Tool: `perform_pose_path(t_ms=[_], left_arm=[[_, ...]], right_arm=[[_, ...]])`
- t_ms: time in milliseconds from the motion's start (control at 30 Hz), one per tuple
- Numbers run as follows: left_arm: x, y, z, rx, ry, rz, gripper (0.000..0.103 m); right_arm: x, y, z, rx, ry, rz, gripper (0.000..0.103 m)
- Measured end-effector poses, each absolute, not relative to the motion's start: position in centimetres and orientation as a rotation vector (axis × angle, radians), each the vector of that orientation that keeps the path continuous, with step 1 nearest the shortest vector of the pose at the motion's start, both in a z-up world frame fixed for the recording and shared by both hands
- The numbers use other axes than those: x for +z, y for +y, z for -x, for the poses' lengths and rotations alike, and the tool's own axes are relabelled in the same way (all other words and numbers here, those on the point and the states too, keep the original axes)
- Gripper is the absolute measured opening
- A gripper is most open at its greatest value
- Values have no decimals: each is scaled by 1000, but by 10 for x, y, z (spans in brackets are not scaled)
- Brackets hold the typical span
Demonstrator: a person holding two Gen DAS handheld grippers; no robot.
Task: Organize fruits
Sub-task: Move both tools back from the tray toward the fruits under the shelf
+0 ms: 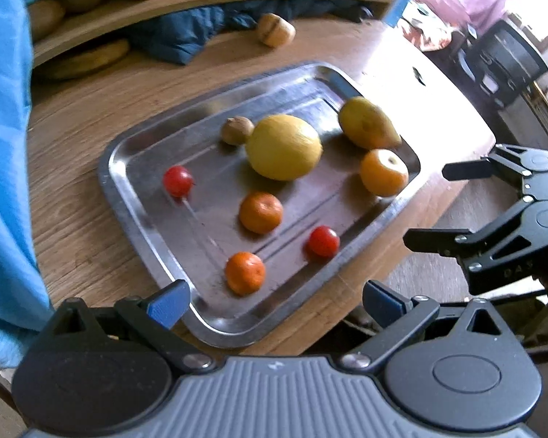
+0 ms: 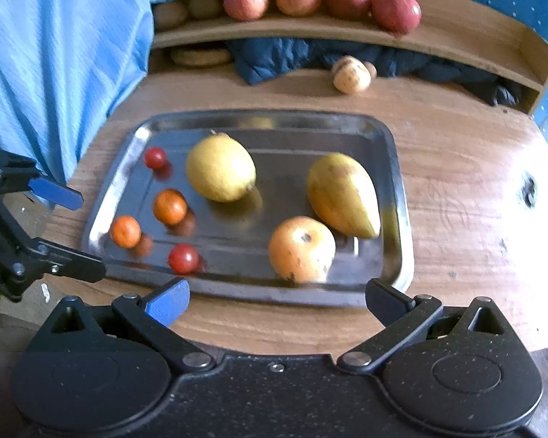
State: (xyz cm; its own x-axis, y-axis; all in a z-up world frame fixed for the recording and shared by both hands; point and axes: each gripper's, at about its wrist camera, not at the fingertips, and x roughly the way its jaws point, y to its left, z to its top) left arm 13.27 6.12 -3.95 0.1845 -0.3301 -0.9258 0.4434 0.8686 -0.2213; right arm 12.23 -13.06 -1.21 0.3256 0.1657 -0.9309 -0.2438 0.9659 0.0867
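A shiny, rounded-corner metal tray (image 2: 398, 182) lies on the wood-grain tabletop (image 2: 456, 189). It holds eight fruits. Two are small glossy red tomatoes (image 2: 155, 157) (image 2: 183, 258), one at the far left and one near the front rim. Two are small round tangerines (image 2: 170, 206) (image 2: 125, 231), side by side on the left. There is also one large smooth oval lemon (image 2: 220, 168), one tapered yellow-green mango (image 2: 341, 195) at the right, one round orange (image 2: 301, 249) just in front of the mango, and one small fuzzy brown kiwi (image 1: 236, 130) behind the lemon, seen only from the left wrist.

Beyond the tray a pale, lumpy round fruit (image 2: 350, 74) sits alone on the wood, in front of a dark blue quilted cloth (image 2: 274, 59). A curved wooden shelf (image 2: 456, 33) carries four red apples (image 2: 396, 12) and some brown fruit. Light blue fabric (image 2: 54, 54) hangs at the left.

The left tool (image 1: 272, 303) hovers at the tray's near left corner, its blue-padded fingers spread wide and holding nothing. The right tool (image 2: 276, 301) hovers before the tray's near rim, also spread wide and empty.
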Motion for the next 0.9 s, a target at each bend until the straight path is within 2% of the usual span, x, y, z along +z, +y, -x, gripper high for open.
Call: perform_pose_path(t_ms=[267,900], left_arm=[[-39,48,-142,-565,1300,-158,102],[-24,30,-180,-551,1258,-156,102]], right_arm=[[-17,-136,-124,232,1258,83,102],[-8,-156,-154,203,1223,88,102]])
